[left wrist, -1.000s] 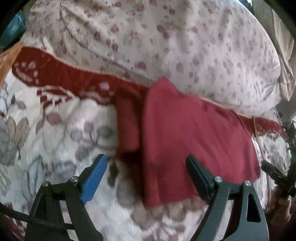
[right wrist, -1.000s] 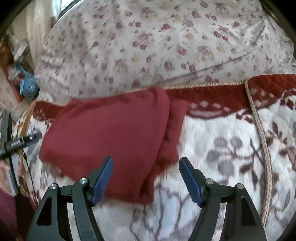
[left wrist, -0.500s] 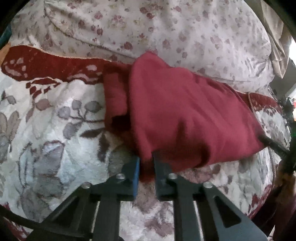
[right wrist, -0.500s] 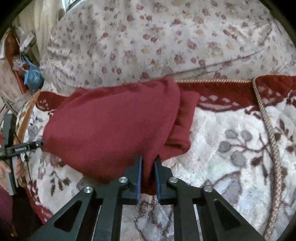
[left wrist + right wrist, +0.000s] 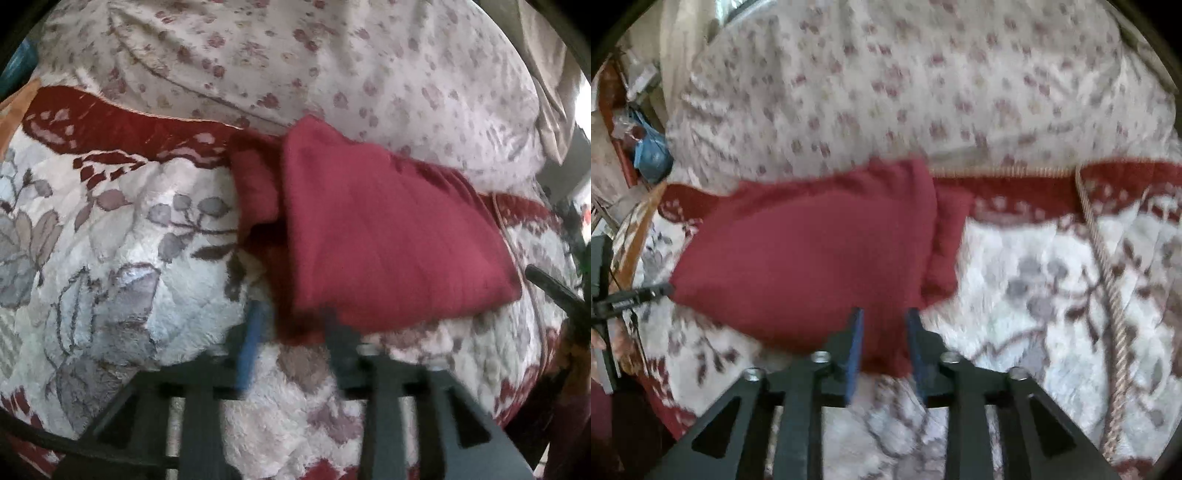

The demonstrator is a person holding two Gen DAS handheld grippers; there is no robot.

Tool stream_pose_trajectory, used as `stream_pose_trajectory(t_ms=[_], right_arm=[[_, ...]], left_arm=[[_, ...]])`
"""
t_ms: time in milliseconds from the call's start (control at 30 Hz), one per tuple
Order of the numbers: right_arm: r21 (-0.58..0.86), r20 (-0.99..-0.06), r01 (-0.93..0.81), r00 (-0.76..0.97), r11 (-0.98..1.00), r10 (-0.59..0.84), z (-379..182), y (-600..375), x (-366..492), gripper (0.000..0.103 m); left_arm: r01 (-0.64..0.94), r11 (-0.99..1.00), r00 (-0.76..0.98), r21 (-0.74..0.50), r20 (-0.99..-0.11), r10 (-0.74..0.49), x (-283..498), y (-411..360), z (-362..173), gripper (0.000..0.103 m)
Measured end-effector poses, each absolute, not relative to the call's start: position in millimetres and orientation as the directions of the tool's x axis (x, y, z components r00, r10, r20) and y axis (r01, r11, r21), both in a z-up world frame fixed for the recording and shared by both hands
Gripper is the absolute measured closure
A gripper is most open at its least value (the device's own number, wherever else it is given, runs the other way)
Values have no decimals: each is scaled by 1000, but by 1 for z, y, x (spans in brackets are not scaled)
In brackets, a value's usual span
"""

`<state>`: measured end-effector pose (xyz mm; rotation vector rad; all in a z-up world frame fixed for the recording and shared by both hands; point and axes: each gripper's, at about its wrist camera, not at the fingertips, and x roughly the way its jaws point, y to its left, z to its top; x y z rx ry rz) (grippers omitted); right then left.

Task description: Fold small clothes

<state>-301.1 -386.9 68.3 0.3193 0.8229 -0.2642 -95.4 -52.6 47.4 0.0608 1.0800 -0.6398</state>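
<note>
A dark red garment (image 5: 388,236) lies folded on a floral blanket (image 5: 122,280), its far edge against a flowered pillow. It also shows in the right wrist view (image 5: 812,258). My left gripper (image 5: 291,317) has its jaws partly apart around the garment's near corner. My right gripper (image 5: 884,325) also has its jaws partly apart around the near edge of the garment. Both views are blurred by motion. The other gripper's tip shows at each view's edge.
A large flowered pillow (image 5: 332,66) lies behind the garment. A red border band (image 5: 1034,188) and a braided cord (image 5: 1108,280) run across the blanket. Clutter and a blue bag (image 5: 650,155) sit beyond the bed at left.
Both grippers were open a second ago, shut on the garment's near edge half a second ago, and now their jaws have parted again. The garment has settled lower onto the blanket.
</note>
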Motion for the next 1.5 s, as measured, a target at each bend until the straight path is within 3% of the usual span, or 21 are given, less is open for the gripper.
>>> stream_pose_trajectory(t_ms=[33, 67, 400, 767, 1000, 1233, 1500], right_arm=[[160, -742, 342, 661, 926, -116, 76, -381, -296, 53], [158, -734, 317, 672, 935, -103, 81, -373, -286, 51], [98, -760, 37, 647, 994, 51, 65, -259, -107, 51], [20, -819, 60, 574, 998, -18, 21, -218, 28, 54], [65, -834, 90, 551, 994, 4, 5, -228, 47, 54], [143, -803, 87, 593, 986, 64, 34, -238, 21, 54], [130, -816, 96, 575, 987, 51, 27, -229, 31, 54]], left_arm=[[501, 824, 321, -267, -826, -463, -94, -51, 49, 48], [486, 833, 343, -264, -819, -460, -91, -50, 51, 48], [390, 905, 464, -167, -814, -350, -69, -51, 49, 46], [357, 920, 420, -161, -852, -312, -48, -53, 30, 45], [351, 926, 428, -137, -857, -288, -45, -55, 27, 45], [348, 932, 451, -102, -854, -261, -50, -55, 30, 45], [349, 936, 479, -54, -848, -228, -54, -55, 32, 43]])
